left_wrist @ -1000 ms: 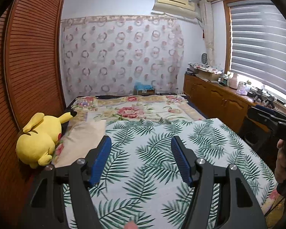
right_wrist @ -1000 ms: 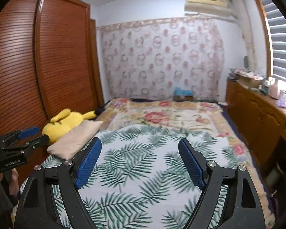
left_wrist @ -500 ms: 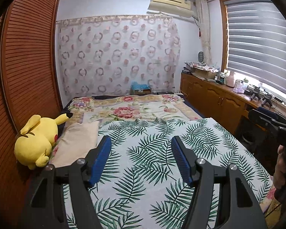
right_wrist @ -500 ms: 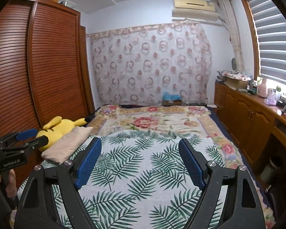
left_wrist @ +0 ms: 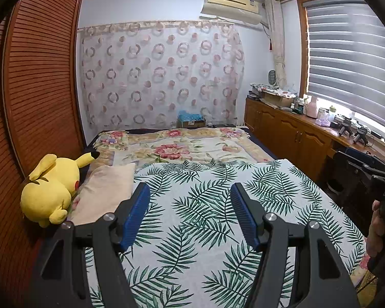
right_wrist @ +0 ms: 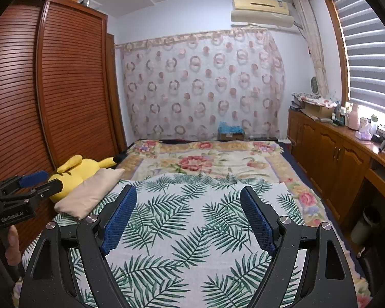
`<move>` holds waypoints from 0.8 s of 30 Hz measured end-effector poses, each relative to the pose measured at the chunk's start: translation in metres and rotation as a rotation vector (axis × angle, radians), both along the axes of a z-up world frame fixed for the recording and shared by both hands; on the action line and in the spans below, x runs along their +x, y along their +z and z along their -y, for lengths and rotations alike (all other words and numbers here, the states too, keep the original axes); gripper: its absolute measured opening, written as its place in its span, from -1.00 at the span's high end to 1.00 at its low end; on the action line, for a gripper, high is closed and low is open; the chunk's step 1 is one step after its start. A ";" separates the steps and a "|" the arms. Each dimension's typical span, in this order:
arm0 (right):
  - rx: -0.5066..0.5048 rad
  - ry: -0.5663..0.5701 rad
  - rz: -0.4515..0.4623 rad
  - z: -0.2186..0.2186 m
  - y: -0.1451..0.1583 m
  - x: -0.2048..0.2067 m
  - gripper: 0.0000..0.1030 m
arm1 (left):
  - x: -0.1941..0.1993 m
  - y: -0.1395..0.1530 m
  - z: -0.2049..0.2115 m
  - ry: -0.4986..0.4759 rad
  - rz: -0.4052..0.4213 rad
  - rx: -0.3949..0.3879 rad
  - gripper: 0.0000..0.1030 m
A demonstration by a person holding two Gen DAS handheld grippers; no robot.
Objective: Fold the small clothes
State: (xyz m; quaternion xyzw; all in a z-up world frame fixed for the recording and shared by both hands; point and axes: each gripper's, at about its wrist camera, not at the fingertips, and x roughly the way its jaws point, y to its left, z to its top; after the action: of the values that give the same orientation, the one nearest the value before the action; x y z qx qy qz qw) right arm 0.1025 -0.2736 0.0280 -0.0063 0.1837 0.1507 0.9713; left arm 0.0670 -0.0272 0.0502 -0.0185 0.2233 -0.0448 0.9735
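No small garment shows in either view. My left gripper (left_wrist: pixel 190 192) is open and empty, held above a palm-leaf sheet (left_wrist: pixel 205 205) that covers the near part of the bed. My right gripper (right_wrist: pixel 188 195) is open and empty above the same sheet (right_wrist: pixel 182 220). The left gripper also shows at the left edge of the right wrist view (right_wrist: pixel 28 182), and the right gripper at the right edge of the left wrist view (left_wrist: pixel 367 161), each in a hand.
A yellow plush toy (left_wrist: pixel 50 188) and a beige pillow (left_wrist: pixel 105 190) lie at the bed's left edge by the wooden wardrobe (left_wrist: pixel 38 89). A floral blanket (left_wrist: pixel 182 148) covers the far bed. Wooden cabinets (left_wrist: pixel 290 133) with clutter line the right wall under the window.
Both cameras have tilted upward: more ceiling and wall show and the bed sits lower in view. Both grippers stay open and empty.
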 end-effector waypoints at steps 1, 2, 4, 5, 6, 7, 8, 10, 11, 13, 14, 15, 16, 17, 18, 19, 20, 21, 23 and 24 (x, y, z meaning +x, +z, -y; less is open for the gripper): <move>0.000 -0.001 -0.001 0.000 -0.001 0.000 -0.65 | 0.000 0.000 0.000 0.001 0.000 0.001 -0.25; 0.000 0.001 -0.001 0.000 0.000 0.000 -0.65 | 0.000 0.000 0.000 0.001 0.001 0.002 -0.25; 0.001 0.001 -0.001 0.001 -0.001 0.000 -0.65 | 0.000 0.000 0.000 0.002 0.001 0.000 -0.25; 0.001 0.000 0.000 0.001 0.000 0.000 -0.65 | 0.000 0.000 0.000 0.001 0.000 -0.001 -0.25; 0.000 0.000 0.001 0.001 0.000 0.000 -0.65 | 0.000 0.000 0.000 0.000 0.000 -0.001 -0.25; 0.001 0.001 0.000 0.001 0.000 0.000 -0.65 | 0.000 0.000 0.000 0.001 0.001 0.000 -0.25; 0.001 0.001 0.000 0.001 0.000 0.000 -0.65 | 0.000 0.000 0.000 0.002 0.001 0.001 -0.25; 0.000 0.002 0.000 0.001 0.000 0.000 -0.65 | 0.000 0.000 -0.003 0.006 0.002 0.001 -0.25; 0.000 0.002 0.000 0.001 0.000 0.000 -0.65 | 0.000 0.000 -0.006 0.007 0.002 0.001 -0.25; 0.002 0.000 0.000 0.002 -0.001 0.002 -0.65 | 0.000 0.000 -0.006 0.006 0.002 0.001 -0.25; 0.002 -0.001 0.000 0.002 -0.001 0.002 -0.65 | 0.000 0.000 -0.006 0.006 0.003 0.002 -0.26; 0.001 -0.001 0.000 0.002 -0.002 0.002 -0.65 | 0.000 0.000 -0.006 0.007 0.003 0.003 -0.25; 0.000 -0.002 0.000 0.001 -0.001 0.002 -0.65 | 0.000 0.000 -0.007 0.008 0.004 0.003 -0.25; 0.001 -0.001 0.000 0.002 -0.001 0.002 -0.65 | 0.000 0.000 -0.007 0.008 0.004 0.003 -0.25; 0.002 -0.001 0.000 0.002 -0.001 0.002 -0.65 | 0.000 0.000 -0.007 0.007 0.003 0.003 -0.25; 0.003 -0.001 -0.001 0.002 -0.001 0.002 -0.65 | 0.000 0.000 -0.007 0.008 0.003 0.003 -0.25; 0.002 -0.001 0.000 0.002 -0.001 0.002 -0.65 | 0.000 0.000 -0.007 0.008 0.004 0.004 -0.25; 0.001 -0.002 0.000 0.002 -0.001 0.002 -0.65 | 0.000 0.000 -0.007 0.008 0.003 0.004 -0.25; 0.001 -0.001 0.000 0.003 -0.001 0.002 -0.65 | 0.000 0.000 -0.009 0.008 0.004 0.004 -0.25; 0.000 -0.002 0.000 0.003 -0.001 0.002 -0.65 | 0.000 0.000 -0.010 0.009 0.004 0.003 -0.26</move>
State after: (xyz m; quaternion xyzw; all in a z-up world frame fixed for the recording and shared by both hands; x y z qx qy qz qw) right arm 0.1046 -0.2763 0.0268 -0.0062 0.1836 0.1498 0.9715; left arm 0.0667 -0.0174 0.0504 -0.0176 0.2215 -0.0403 0.9742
